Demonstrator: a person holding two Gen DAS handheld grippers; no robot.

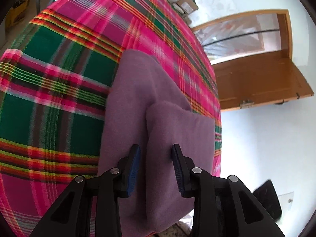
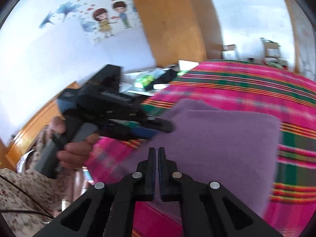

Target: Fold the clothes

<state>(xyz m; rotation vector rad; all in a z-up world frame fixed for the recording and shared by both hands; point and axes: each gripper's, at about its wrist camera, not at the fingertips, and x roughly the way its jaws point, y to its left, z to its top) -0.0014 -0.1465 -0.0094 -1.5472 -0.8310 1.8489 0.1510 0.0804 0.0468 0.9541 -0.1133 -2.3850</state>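
Mauve cloth point(image 1: 138, 102) folded flat on plaid blanket point(image 1: 59, 69)

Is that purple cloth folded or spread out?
Folded: the purple cloth lies in stacked layers, one flap's edge showing on top, on the plaid blanket.

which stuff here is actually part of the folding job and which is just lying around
Part of the job:
- purple cloth, folded, lying on the plaid blanket
- left gripper, jaws open over the cloth
- right gripper, jaws shut, empty

Just lying about:
- cardboard boxes past the bed
- wooden door
- cartoon wall stickers
- clutter beside the blanket
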